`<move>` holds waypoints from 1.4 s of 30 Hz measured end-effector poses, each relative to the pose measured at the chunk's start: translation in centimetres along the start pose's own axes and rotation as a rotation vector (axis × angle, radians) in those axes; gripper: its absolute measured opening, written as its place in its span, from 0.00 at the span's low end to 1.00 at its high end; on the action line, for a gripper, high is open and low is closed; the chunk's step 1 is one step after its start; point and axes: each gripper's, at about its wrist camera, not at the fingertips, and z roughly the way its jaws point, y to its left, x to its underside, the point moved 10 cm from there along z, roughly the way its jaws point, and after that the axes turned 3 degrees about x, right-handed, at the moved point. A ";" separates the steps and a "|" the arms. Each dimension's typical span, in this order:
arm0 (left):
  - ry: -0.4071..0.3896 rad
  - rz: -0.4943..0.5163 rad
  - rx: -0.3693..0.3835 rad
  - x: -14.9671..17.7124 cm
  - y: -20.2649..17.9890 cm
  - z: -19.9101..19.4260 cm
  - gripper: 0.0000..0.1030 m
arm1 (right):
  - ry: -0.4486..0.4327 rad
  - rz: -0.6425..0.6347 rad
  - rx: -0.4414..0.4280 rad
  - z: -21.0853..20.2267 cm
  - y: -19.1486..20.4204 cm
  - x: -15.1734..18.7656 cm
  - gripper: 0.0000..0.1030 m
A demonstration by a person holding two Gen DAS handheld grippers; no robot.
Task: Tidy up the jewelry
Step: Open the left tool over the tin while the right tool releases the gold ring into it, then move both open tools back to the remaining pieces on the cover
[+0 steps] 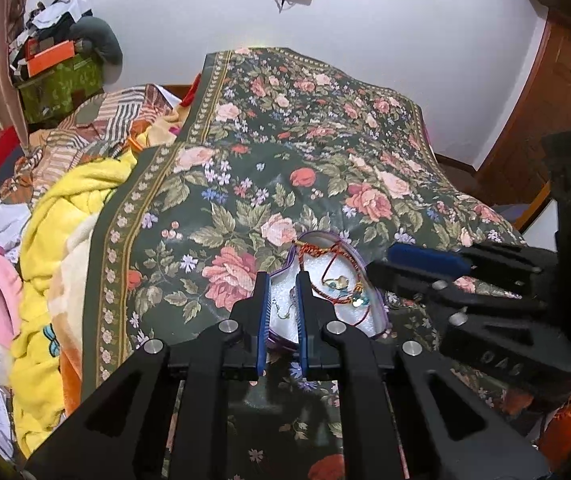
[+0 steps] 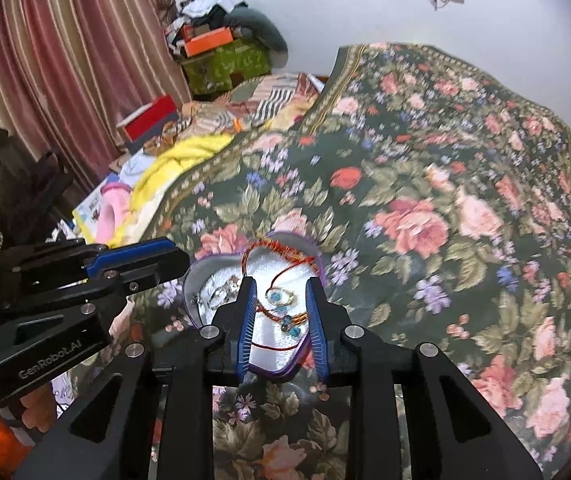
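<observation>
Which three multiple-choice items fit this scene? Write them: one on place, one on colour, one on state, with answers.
1. Where does the heart-shaped box lie?
A. on the flowered bedspread
B. on a wooden shelf
C. in a drawer

2. What colour is the cord in the box?
A. green
B. red
C. white

3. How stands the right gripper?
A. shut on a ring
B. shut, empty
C. open over the box

Answers: 1 A, bedspread flowers show all round the box; 2 B, a red cord loops over the white lining; 3 C, its fingers stand apart with jewelry showing between them.
</observation>
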 end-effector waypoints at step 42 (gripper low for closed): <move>0.189 0.086 0.163 7.3 -10.2 4.3 0.24 | 0.159 0.113 0.120 0.7 -8.5 8.1 0.25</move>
